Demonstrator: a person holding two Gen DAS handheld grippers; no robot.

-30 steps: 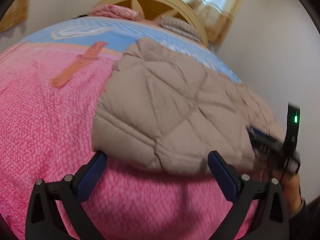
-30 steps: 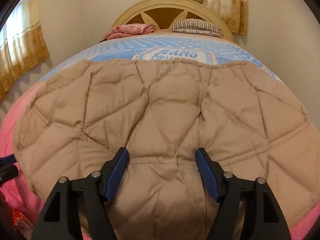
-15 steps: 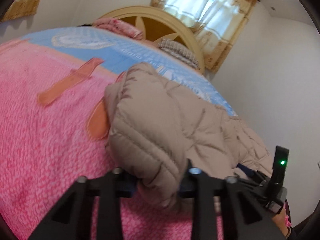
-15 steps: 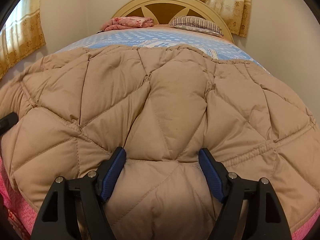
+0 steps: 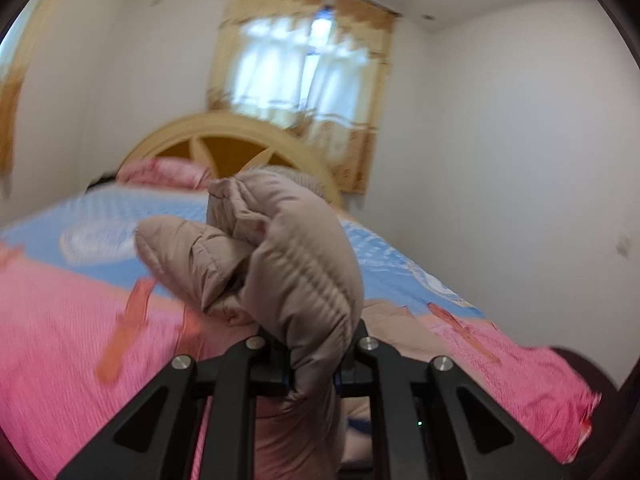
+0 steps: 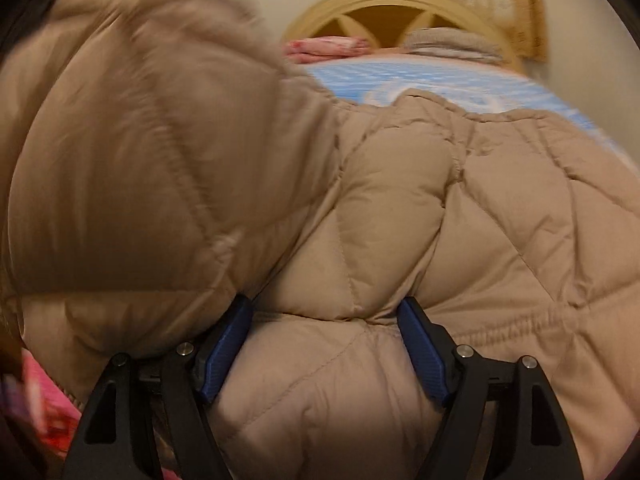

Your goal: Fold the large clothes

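A beige quilted puffer jacket lies on the bed and fills most of the right wrist view. My left gripper is shut on a bunched edge of the jacket and holds it lifted above the bed. In the right wrist view that lifted part hangs blurred at the left. My right gripper is open, its blue pads pressed against the jacket's near hem, one on each side of a quilted panel.
The bed has a pink blanket near me and a blue sheet farther back. A curved wooden headboard, a folded pink cloth and a striped pillow stand at the far end. White wall on the right.
My left gripper closed on the jacket's left edge and lifted it up off the bed, tilting the view upward. My right gripper stayed open at the near hem.
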